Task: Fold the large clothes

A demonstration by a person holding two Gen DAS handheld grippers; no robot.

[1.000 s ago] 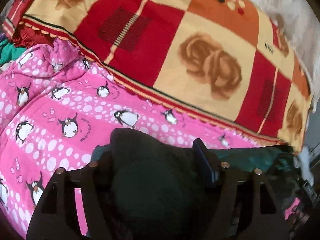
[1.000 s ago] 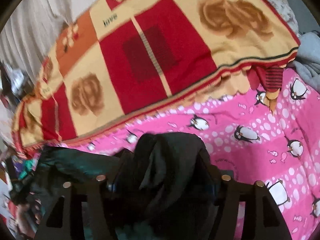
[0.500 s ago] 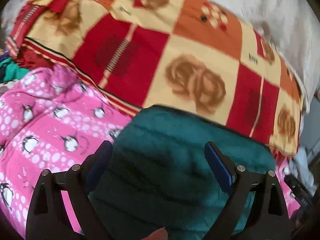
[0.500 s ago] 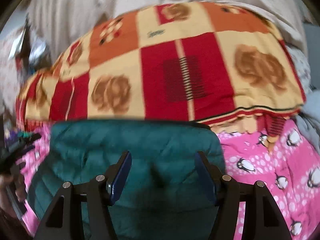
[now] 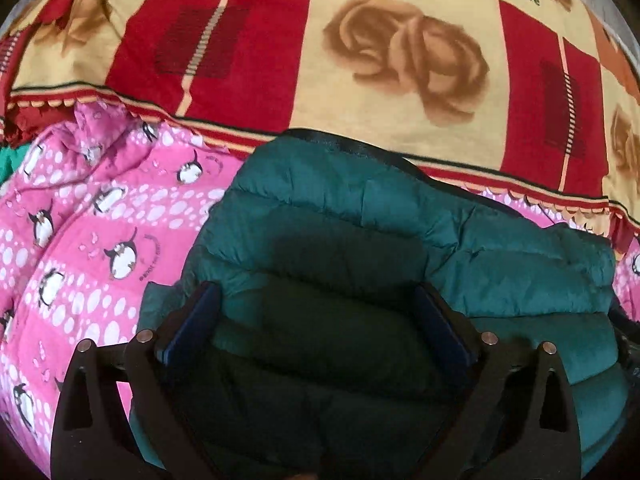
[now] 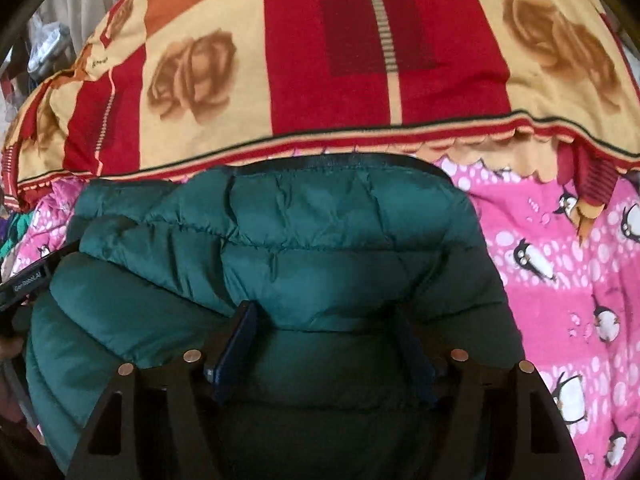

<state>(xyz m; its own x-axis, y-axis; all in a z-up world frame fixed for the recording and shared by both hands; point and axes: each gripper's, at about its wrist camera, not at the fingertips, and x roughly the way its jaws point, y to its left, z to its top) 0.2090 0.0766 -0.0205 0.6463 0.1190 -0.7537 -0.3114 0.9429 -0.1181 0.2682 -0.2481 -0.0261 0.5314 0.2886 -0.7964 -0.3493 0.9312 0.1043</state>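
Jacket (image 5: 460, 240) now lower, flatter, left gripper (image 6: 28, 286) visible only rightward

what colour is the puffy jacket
Dark teal green jacket, quilted; the right wrist view shows it best.

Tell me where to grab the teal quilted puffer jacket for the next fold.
Probably take the teal quilted puffer jacket by its far edge with the dark trim, one gripper toward each end, coming from the near side. That edge lies flat and exposed on the pink penguin sheet.
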